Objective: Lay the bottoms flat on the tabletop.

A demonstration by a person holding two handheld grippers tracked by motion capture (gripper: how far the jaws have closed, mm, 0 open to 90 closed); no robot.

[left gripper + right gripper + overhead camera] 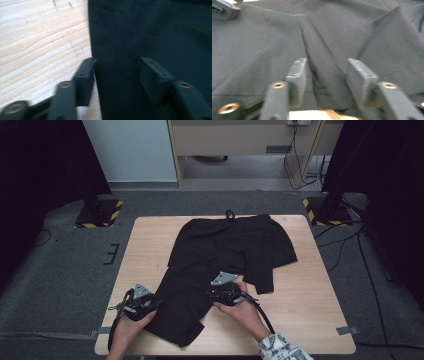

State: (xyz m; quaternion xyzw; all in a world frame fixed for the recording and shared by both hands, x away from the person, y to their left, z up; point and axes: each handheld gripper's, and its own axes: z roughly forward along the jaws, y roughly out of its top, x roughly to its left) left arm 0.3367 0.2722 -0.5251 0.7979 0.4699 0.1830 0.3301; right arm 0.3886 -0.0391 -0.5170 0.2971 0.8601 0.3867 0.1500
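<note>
A black garment (230,245), like a pair of trousers, lies spread on the wooden table (310,310) with one leg running toward the near left. My left gripper (156,305) sits at that leg's left edge. In the left gripper view its jaws (117,62) stand apart over the cloth's (150,30) edge, and the pads do not press it. My right gripper (210,294) rests at the leg's right side. Its jaws (327,62) straddle a raised fold of cloth (322,75) without pinching it. The left gripper (224,7) shows far off in the right gripper view.
Bare wood (37,45) lies left of the leg. Two stand bases with yellow-black stripes (100,212) (325,210) flank the table's far corners. Cables (345,245) trail on the grey floor at the right. Tape (347,330) marks the near right corner.
</note>
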